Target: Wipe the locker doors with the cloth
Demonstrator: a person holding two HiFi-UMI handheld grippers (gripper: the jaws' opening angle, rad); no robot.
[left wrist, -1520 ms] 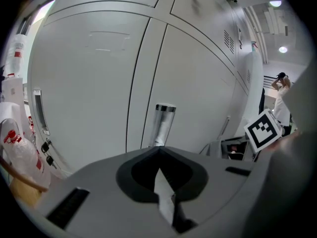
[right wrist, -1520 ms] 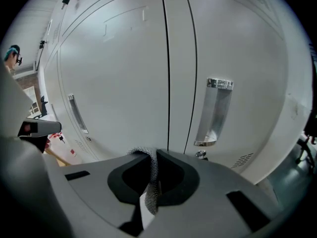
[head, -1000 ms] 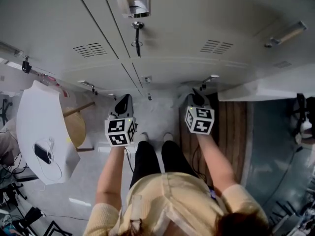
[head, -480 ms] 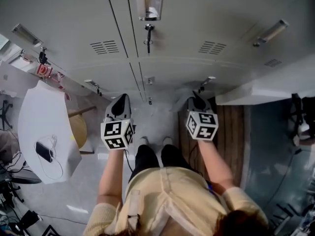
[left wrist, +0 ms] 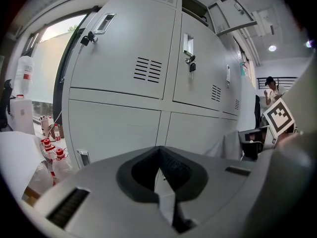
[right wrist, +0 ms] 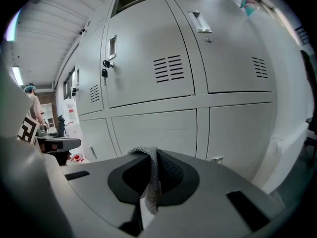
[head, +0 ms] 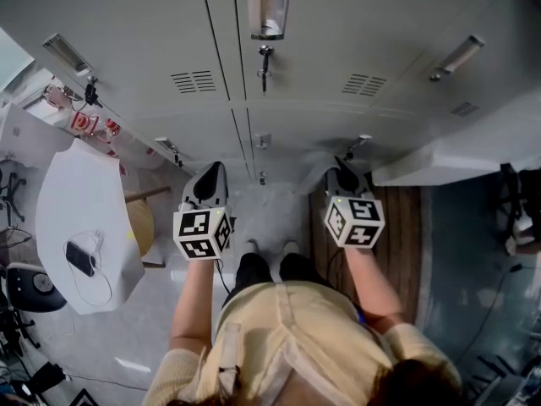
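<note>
Grey locker doors (head: 338, 49) fill the top of the head view and stand ahead of both gripper views (left wrist: 119, 73) (right wrist: 148, 68). My right gripper (head: 340, 174) is held low in front of the lower doors, shut on a grey mesh cloth (right wrist: 150, 182) that sticks up between its jaws. A pale fold of the cloth (head: 311, 179) hangs to its left. My left gripper (head: 210, 183) sits at the same height, a little apart from the doors. Its jaws are shut with nothing in them. Neither gripper touches a door.
A white table (head: 76, 218) with a phone (head: 80, 259) stands at the left, beside a wooden stool (head: 139, 227) and red-labelled bottles (head: 84, 123). Keys (head: 265, 57) hang from an upper lock. A white ledge (head: 456, 163) juts out at the right. A person (left wrist: 271, 88) stands far behind.
The head view has swung, so the lockers and keys sit further right and lower. Both grippers stay at about the same spot, the right one still holding the cloth.
</note>
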